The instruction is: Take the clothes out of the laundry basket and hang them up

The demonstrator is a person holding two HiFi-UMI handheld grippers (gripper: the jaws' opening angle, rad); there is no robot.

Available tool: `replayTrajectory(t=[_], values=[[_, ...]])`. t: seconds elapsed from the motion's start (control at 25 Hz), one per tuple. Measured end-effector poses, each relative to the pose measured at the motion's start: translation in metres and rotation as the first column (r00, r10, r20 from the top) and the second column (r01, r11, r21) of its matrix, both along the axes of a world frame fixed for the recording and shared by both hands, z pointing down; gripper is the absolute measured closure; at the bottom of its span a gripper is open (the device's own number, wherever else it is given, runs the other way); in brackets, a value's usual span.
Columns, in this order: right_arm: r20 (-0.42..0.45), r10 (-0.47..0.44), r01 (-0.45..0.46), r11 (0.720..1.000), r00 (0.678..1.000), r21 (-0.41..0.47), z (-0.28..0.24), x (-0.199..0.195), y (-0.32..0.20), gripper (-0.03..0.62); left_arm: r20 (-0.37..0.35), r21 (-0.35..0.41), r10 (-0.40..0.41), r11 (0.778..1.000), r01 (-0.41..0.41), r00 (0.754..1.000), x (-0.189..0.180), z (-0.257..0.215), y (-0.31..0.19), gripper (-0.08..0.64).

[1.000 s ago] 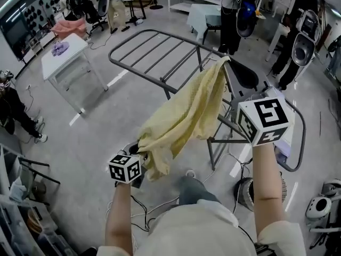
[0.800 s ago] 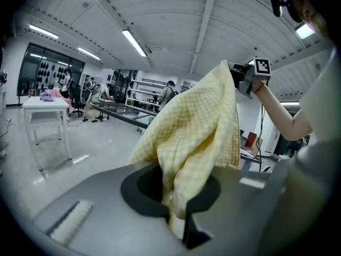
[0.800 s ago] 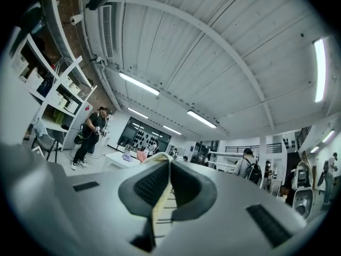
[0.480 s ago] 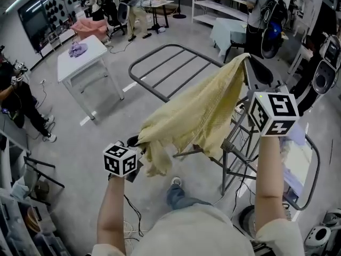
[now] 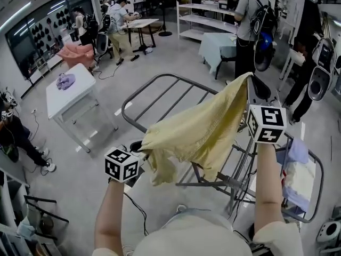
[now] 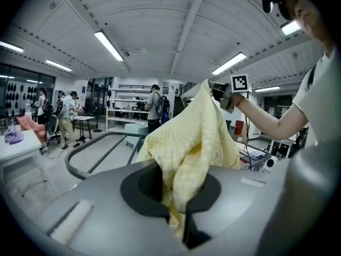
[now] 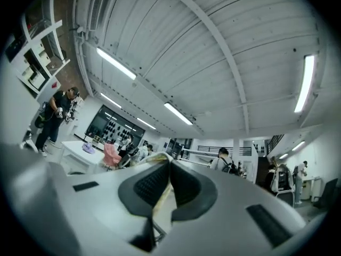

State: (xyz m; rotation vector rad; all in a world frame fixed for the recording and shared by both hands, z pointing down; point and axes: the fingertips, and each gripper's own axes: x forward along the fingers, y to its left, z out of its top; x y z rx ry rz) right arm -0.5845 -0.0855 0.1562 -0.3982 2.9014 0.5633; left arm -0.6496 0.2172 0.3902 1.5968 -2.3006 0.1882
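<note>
A pale yellow cloth [image 5: 200,129] hangs stretched in the air between my two grippers, above the grey drying rack [image 5: 160,92]. My left gripper [image 5: 139,145] is shut on the cloth's lower left corner, with a bunch of fabric drooping below it. In the left gripper view the yellow cloth [image 6: 192,143] rises out of the shut jaws [image 6: 178,196] towards the other hand. My right gripper [image 5: 248,81] is shut on the upper right corner, held higher. In the right gripper view a thin strip of the cloth [image 7: 160,196] shows between the closed pads. The laundry basket is not in view.
The rack's far wing [image 5: 234,183] carries a light blue garment [image 5: 295,153]. A white table [image 5: 69,92] with a purple cloth [image 5: 65,80] stands at the left. People stand at the back and right; cables lie on the floor near my feet.
Both grippers have carried the stretched cloth sideways over the rack, the left one rising. The head view has shifted, so the rack now sits lower and more central in the picture.
</note>
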Motion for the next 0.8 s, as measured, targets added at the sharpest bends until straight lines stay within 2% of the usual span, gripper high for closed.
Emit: replayTrajectory(t=[0.28,0.64,0.8], values=[[0.033,0.112,-0.113,0.993,0.993,0.028,-0.020,-0.022,-0.029,0.580,0.130,-0.024,0.067,0.998,-0.064,0.989,-0.074,-0.048,-0.040,0.537],[0.011,0.171,-0.171,0.985,0.985,0.035,-0.017,-0.040,-0.026,0.580,0.257,-0.062,0.055,0.997,-0.041,0.965,-0.178,-0.106,-0.080,0.537],[0.030,0.218,-0.219,0.975,0.976,0.047,-0.020,-0.045,-0.023,0.580,0.321,-0.022,0.075,0.997,-0.071,0.944,-0.216,-0.139,-0.109,0.537]])
